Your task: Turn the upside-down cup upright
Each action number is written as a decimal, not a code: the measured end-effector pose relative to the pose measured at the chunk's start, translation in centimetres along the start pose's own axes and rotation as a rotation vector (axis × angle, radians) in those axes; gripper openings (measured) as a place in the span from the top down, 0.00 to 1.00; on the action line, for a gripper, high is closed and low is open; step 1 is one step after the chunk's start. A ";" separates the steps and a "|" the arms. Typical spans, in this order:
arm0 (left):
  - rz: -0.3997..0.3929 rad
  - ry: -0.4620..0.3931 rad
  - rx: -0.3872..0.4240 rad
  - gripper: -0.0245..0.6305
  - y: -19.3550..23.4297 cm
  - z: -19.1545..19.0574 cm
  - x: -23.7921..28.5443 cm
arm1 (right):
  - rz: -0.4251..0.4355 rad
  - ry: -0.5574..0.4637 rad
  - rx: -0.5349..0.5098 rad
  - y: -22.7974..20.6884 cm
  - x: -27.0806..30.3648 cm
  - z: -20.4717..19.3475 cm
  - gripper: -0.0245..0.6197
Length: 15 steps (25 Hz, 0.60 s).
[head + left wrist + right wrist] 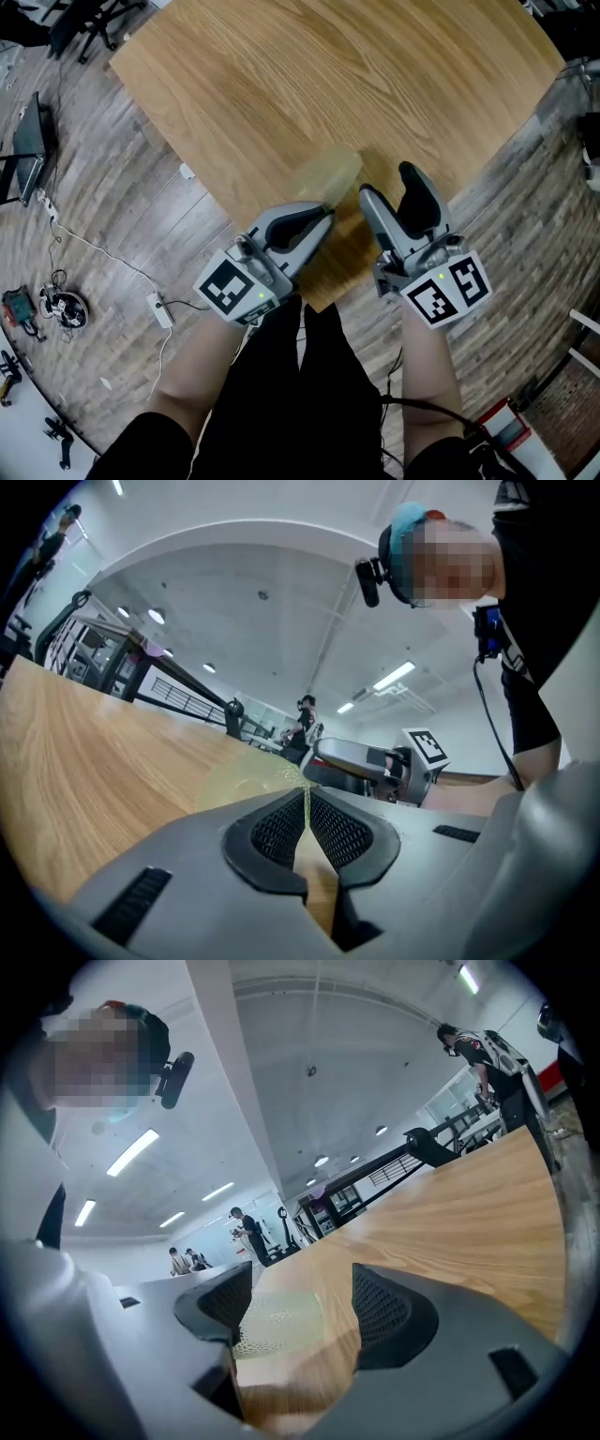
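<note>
Left gripper view settled the grip. The left gripper was seen closed almost to nothing, with a thin yellow-green sliver of wall pinched between its ribbed black pads. That sliver belonged to the translucent pale yellow-green plastic cup, whose body was seen just beyond the jaw tips and a little to their left, over the light wooden table.

In the head view the cup was found directly ahead of this gripper's tips, touching them, and blurred. Its long axis appeared to run away from the gripper and toward the right, though whether it stood or leaned could not be told. The left hand was therefore judged the nearer, being already in contact.

The right gripper was held with its jaws wide apart. In the right gripper view the cup was framed between them, closer to the pad at that view's left, but no pad was seen pressed on it and nothing was held. From that gripper the cup lay ahead and to its left, near but apart.

The coming turn was judged to depend on a roll of the left wrist about the line of its jaws, with slipping of the pinched wall to be guarded against.
</note>
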<state>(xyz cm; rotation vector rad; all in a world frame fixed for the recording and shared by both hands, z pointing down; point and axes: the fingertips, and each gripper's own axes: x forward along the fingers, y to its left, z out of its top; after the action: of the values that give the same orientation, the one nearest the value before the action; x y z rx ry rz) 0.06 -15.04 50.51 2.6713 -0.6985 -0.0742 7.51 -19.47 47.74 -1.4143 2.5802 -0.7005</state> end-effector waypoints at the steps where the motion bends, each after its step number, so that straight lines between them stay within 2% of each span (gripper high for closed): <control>1: 0.010 0.000 -0.004 0.93 0.3 0.0 -0.1 | -0.003 0.001 -0.005 -0.1 -0.1 0.0 0.50; 9: 0.047 0.029 0.004 0.94 1.1 -0.3 -0.6 | -0.037 0.029 -0.074 0.0 -0.1 -0.7 0.50; 10: 0.049 0.036 0.012 0.94 1.1 -0.4 -0.6 | -0.056 0.032 -0.094 -0.1 -0.1 -0.8 0.52; 11: 0.051 0.044 0.021 0.94 1.0 -0.4 -0.6 | -0.086 0.034 -0.123 -0.3 -0.2 -0.9 0.65; 12: 0.051 0.052 0.028 0.94 1.0 -0.4 -0.6 | -0.118 0.039 -0.157 -0.4 -0.3 -0.9 0.86; 13: 0.050 0.058 0.031 0.94 0.9 -0.4 -0.7 | -0.141 0.053 -0.191 -0.5 -0.2 -1.1 0.92; 15: 0.044 0.067 0.032 0.94 0.8 -0.3 -0.7 | -0.165 0.106 -0.264 -0.5 0.1 -1.6 0.94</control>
<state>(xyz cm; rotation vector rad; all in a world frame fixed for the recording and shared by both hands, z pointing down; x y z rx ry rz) -0.86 -15.22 51.04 2.6735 -0.7417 0.0385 7.31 -19.25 49.41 -1.7276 2.7431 -0.4780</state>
